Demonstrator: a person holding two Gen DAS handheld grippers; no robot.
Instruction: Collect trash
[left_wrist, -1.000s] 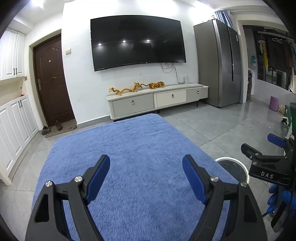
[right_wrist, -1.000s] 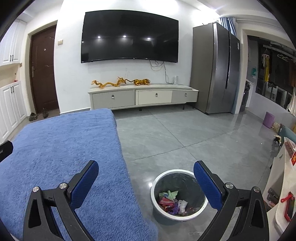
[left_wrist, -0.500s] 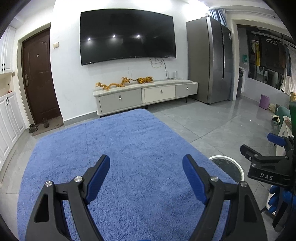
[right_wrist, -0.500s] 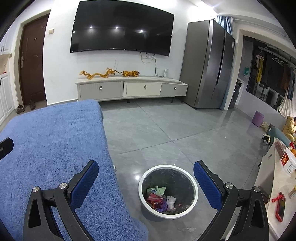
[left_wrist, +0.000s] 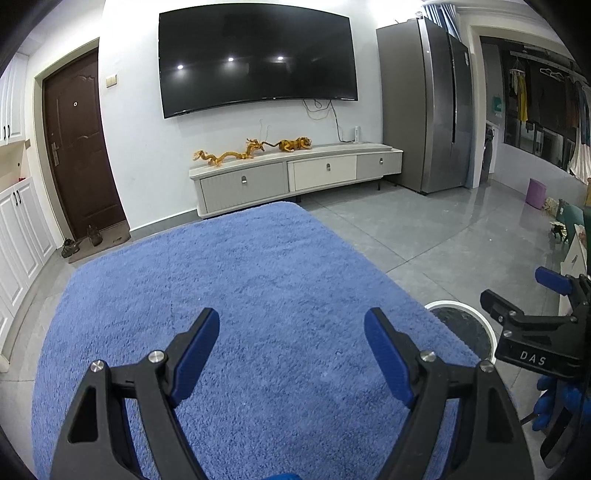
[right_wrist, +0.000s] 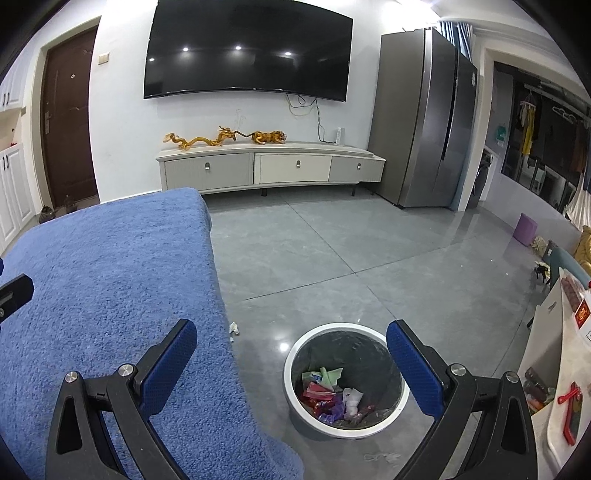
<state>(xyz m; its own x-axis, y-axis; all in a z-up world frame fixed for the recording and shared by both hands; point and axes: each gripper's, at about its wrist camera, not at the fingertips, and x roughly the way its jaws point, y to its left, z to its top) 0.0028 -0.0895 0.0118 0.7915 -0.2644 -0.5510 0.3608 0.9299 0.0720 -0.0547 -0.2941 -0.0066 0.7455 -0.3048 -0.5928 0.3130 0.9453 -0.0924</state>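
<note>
Both grippers have dipped since a second ago, and the bin has slid further into the right wrist view. Left gripper (left_wrist: 291, 345) hangs over the blue rug (left_wrist: 236, 295), jaws wide apart, nothing between them. Its camera catches only a slice of the trash bin (left_wrist: 463, 314), half hidden behind the right gripper's black body. Over to the right wrist view: right gripper (right_wrist: 291, 356) gapes too, empty, and now the whole bin (right_wrist: 345, 376) shows, sitting on the grey floor (right_wrist: 369, 258) just beside the rug's edge. Crumpled wrappers (right_wrist: 332, 397) lie inside, too jumbled to tell apart. One small white scrap (right_wrist: 233, 327) rests on the floor by the rug, between rug and bin. Another pale bit near the bottom edge is hard to make out.
</note>
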